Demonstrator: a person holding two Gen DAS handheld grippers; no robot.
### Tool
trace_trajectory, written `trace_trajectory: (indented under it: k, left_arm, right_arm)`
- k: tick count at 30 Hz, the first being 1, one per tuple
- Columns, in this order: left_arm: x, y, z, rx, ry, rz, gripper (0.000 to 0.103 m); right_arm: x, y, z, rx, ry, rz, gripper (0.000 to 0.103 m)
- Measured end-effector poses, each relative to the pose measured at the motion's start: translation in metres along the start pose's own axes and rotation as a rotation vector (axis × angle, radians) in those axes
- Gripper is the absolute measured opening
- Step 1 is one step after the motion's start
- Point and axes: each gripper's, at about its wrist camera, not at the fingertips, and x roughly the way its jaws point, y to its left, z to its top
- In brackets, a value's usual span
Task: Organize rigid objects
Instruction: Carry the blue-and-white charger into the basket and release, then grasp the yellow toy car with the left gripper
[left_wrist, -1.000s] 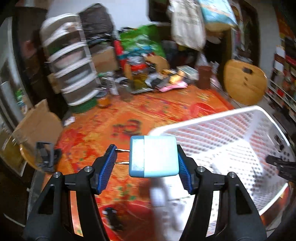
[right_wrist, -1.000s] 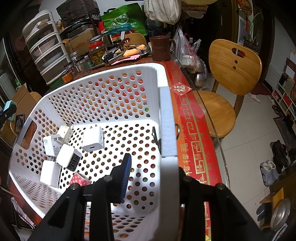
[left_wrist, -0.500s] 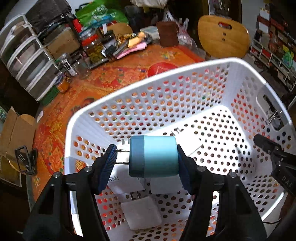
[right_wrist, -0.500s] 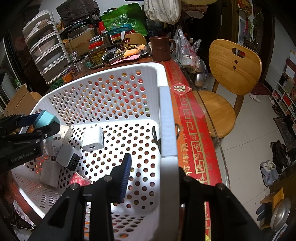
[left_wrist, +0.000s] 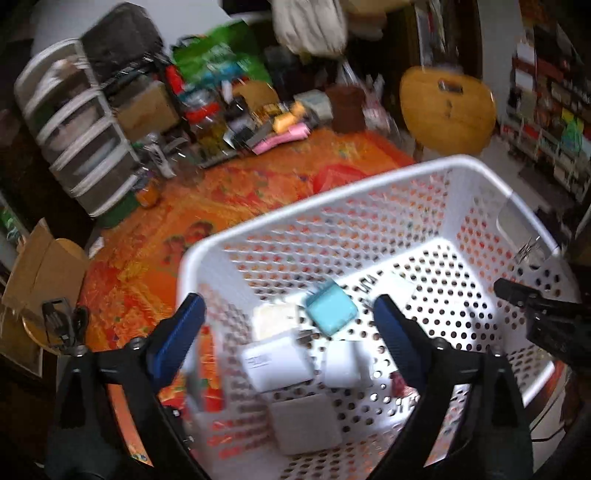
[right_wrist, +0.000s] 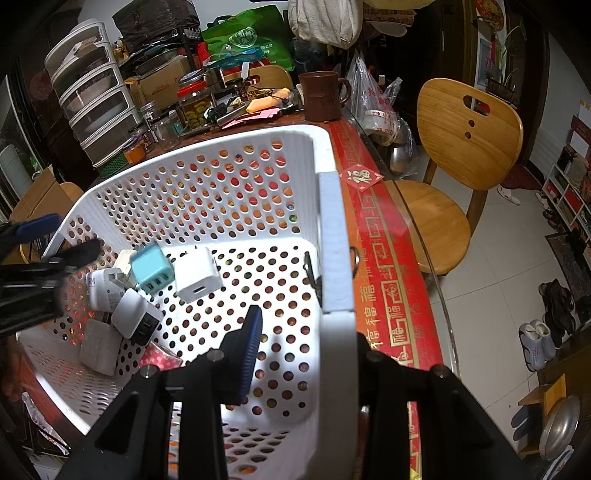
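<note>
With the left gripper (left_wrist: 288, 325) just sprung wide over the basket (left_wrist: 332, 184) and the teal charger (left_wrist: 331, 308) inside, the right gripper (right_wrist: 299, 339) clamps the rim — a slip would tip it.

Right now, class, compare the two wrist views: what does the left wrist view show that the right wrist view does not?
Left wrist only: the left gripper with jaws wide open, having just been opening, nothing between them.

Right wrist only: the right gripper shut on the basket's side wall, the red table runner with gold characters, and the shoes on the tiled floor.

Both: the white perforated plastic basket, the light blue cube charger lying inside among white chargers, and the wooden chair.
</note>
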Motion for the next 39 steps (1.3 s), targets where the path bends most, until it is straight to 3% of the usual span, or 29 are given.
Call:
trace_trajectory:
  k: [3, 5, 7, 11, 14, 18, 24, 27, 30, 32, 35, 39]
  left_arm:
    - [-0.036, 0.043, -0.016, -0.074, -0.096, 0.027, 0.096]
    - [-0.062, 0.082, -0.036, -0.152, -0.16, 0.051, 0.102]
    - [-0.076, 0.119, -0.06, -0.206, -0.18, 0.071, 0.102]
    - [-0.06, 0.173, -0.115, -0.269, -0.096, 0.128, 0.102]
    - [-0.021, 0.183, -0.153, -0.27, 0.009, 0.096, 0.102]
    - [0.023, 0.187, -0.186, -0.335, 0.092, 0.035, 0.1]
    - [0.058, 0.176, -0.199, -0.384, 0.128, -0.007, 0.086]
    - [0.07, 0.167, -0.199, -0.386, 0.137, 0.02, 0.077]
    - [0.074, 0.164, -0.2, -0.392, 0.122, 0.029, 0.056]
    - [0.073, 0.164, -0.197, -0.396, 0.116, 0.028, 0.024]
    - [0.071, 0.163, -0.197, -0.402, 0.109, 0.035, 0.023]
    - [0.059, 0.158, -0.194, -0.351, 0.062, 0.114, 0.023]
  right_arm:
    - [0.0, 0.0, 0.0, -0.002, 0.0, 0.0, 0.036]
    - [0.0, 0.0, 0.0, -0.003, 0.001, -0.002, 0.036]
    - [0.0, 0.0, 0.0, -0.007, 0.002, -0.002, 0.036]
    - [0.0, 0.0, 0.0, -0.002, 0.001, -0.001, 0.036]
    - [-0.001, 0.0, -0.001, -0.001, -0.003, 0.002, 0.036]
    - [-0.001, 0.0, -0.001, -0.001, 0.001, 0.0, 0.036]
    - [-0.001, 0.0, -0.001, -0.001, 0.001, 0.0, 0.036]
    - [-0.001, 0.0, -0.001, 0.0, 0.001, 0.0, 0.036]
    - [-0.001, 0.0, -0.001, -0.002, 0.001, 0.0, 0.036]
    - [-0.001, -0.001, -0.001, -0.002, 0.001, 0.0, 0.036]
    - [-0.001, 0.0, -0.001, -0.002, 0.0, 0.001, 0.036]
    - [0.0, -0.001, -0.001, -0.002, 0.0, 0.001, 0.036]
